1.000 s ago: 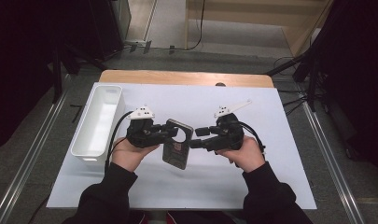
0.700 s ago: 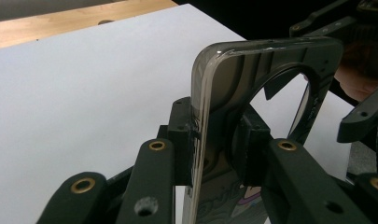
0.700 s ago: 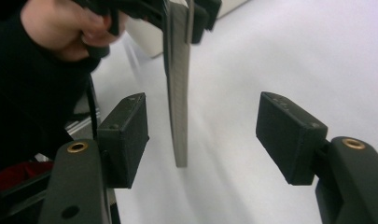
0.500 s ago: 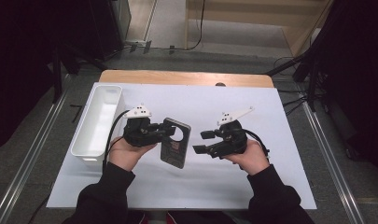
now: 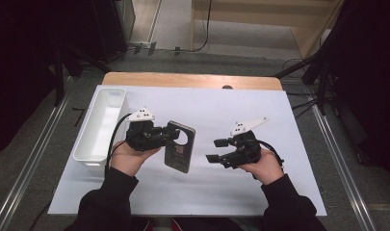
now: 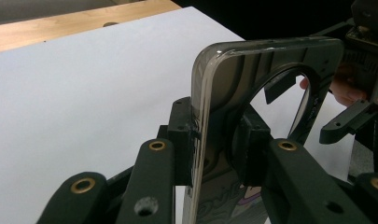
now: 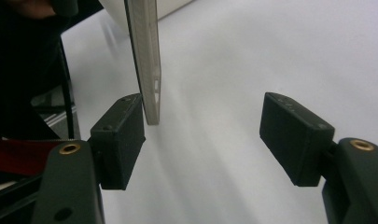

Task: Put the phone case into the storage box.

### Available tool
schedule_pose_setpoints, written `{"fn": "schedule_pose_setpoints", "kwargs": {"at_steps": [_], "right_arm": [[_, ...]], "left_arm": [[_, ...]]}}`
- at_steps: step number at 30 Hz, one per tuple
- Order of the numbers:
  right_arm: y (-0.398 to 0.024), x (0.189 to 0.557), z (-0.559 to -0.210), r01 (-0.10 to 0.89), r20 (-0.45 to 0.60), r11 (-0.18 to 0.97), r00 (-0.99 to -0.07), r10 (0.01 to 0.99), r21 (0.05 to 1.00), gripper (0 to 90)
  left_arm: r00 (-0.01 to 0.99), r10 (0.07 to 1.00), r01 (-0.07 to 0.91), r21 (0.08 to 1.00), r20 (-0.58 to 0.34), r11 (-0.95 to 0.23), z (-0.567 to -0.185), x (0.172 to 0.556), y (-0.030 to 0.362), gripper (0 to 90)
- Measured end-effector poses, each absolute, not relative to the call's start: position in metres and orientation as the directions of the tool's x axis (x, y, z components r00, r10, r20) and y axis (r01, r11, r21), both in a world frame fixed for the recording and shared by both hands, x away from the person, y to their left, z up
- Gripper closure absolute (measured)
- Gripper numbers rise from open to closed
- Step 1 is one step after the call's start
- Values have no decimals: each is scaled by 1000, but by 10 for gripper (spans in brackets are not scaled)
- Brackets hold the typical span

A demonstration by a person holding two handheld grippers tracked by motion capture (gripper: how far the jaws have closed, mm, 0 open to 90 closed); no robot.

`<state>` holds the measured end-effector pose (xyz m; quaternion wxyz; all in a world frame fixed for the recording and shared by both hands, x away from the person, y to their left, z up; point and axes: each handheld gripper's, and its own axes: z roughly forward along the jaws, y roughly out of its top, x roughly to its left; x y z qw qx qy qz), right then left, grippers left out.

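The left hand-held gripper (image 5: 169, 136) clamps a phone case (image 5: 179, 146) upright; the right hand-held gripper (image 5: 215, 150), jaws just opening, holds nothing.

The left gripper (image 5: 169, 134) is clamped tight, wrist level; the right gripper (image 5: 215, 150) has just been opening, seemingly empty.

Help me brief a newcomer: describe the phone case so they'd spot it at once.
On the white sheet covering the table, right of the long white bin, the left gripper pinches a flat dark phone case. Its round cutout and clear rounded rim mark it out.
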<state>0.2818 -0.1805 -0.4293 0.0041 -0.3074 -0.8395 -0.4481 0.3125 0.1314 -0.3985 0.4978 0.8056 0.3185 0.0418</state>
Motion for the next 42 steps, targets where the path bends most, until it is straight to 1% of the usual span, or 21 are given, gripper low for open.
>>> {"fn": "schedule_pose_setpoints", "kwargs": {"at_steps": [9,16,21,42], "right_arm": [[-195,274,-440,515,264,400,-803,534,758,293],[-208,267,-451,536,279,381,-785,553,754,292],[-216,262,-457,521,260,373,-785,563,768,292],[-242,240,-477,545,254,351,-750,611,761,292]], "left_arm": [[790,557,476,828,-254,-297,-398,313,133,716],[788,561,475,831,-255,-289,-396,313,136,716],[786,563,475,832,-255,-286,-395,313,139,715],[771,579,486,832,-264,-268,-392,316,149,715]]}}
